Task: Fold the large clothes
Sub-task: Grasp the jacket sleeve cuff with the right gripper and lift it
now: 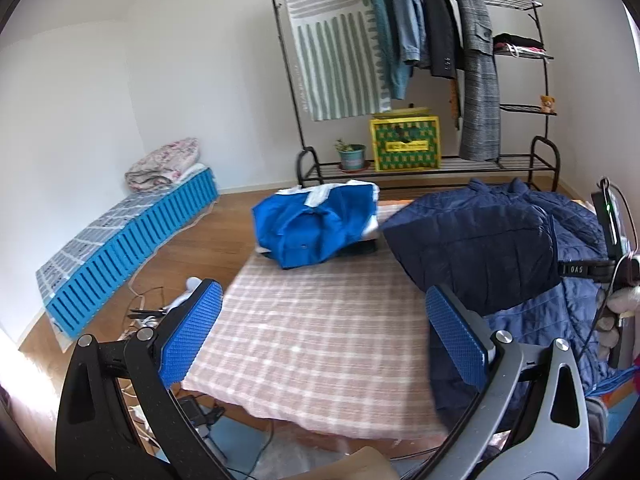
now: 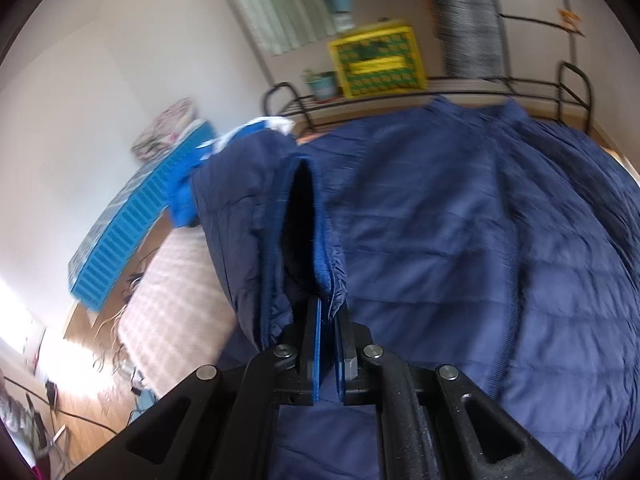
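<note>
Navy quilted jacket (image 1: 500, 240), lying to the right of the spread, empty left tongs (image 1: 320, 336), its sleeve cuff (image 2: 320, 248) pinched by the right tongs (image 2: 330, 320), judged nearer

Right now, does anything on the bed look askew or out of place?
The navy jacket lies rumpled, its sleeve doubled over where the right gripper pinches the cuff. The blue garment sits bunched at the bed's far edge. The left gripper is open, holding nothing.
</note>
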Demonstrator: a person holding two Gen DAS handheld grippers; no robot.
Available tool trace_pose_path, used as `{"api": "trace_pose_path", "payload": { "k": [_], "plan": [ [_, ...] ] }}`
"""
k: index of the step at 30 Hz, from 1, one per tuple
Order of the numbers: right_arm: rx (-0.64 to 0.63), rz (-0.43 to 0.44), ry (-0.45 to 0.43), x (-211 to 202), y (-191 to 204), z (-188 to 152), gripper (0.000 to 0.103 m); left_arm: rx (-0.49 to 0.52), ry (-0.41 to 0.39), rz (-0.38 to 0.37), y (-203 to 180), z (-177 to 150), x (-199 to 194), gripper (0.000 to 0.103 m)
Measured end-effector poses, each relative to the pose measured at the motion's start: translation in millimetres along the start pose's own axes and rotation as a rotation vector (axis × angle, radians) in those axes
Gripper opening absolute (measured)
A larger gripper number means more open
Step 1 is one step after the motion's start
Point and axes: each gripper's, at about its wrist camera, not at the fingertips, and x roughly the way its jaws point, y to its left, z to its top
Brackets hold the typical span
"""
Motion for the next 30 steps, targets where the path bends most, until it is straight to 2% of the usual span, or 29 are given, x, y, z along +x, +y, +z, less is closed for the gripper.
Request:
{"api": "trace_pose_path", "payload": {
  "k": [4,9,11,12,13,15,17,18,24,30],
  "plan": [
    [0.027,-0.029,0.01,-2.7,-30.2,-5.9,0.003,-0.013,0.033,-0.067,-18.0,9.9,18.1,0.103],
    [0.041,0.019,0.009,-4.5,-51.8,-12.0,0.01,0.02,0.074,-0.068,-42.2,24.1,56.0,0.103],
    [0.036,0.03,0.014,-1.0,-57.6,-11.6,0.035,0.018,0.103,-0.092,-46.3,27.6,71.3,0.103],
    [0.038,0.032,0.011,2.1,-60.2,-13.0,0.052,0.018,0.118,-0.108,-49.1,31.5,83.1,0.103],
    [0.049,0.043,0.013,4.0,-65.5,-13.1,0.056,0.023,0.124,-0.118,-50.9,33.9,91.0,0.103],
    [0.087,0.091,0.024,8.8,-76.5,-15.5,0.056,0.05,0.135,-0.132,-58.2,42.0,115.7,0.103],
    [0.157,0.139,0.033,14.9,-90.7,-17.4,0.066,0.069,0.138,-0.146,-62.7,47.1,135.1,0.103],
    [0.197,0.158,0.039,18.3,-97.2,-18.3,0.075,0.08,0.143,-0.152,-66.7,50.8,151.0,0.103],
    [0.42,0.288,0.1,37.1,-122.9,-20.2,0.078,0.071,0.171,-0.175,-73.9,57.6,218.5,0.102],
    [0.383,0.222,0.057,-3.6,-127.2,-20.2,0.078,0.042,0.218,-0.206,-70.5,45.8,267.5,0.102]
  ]
}}
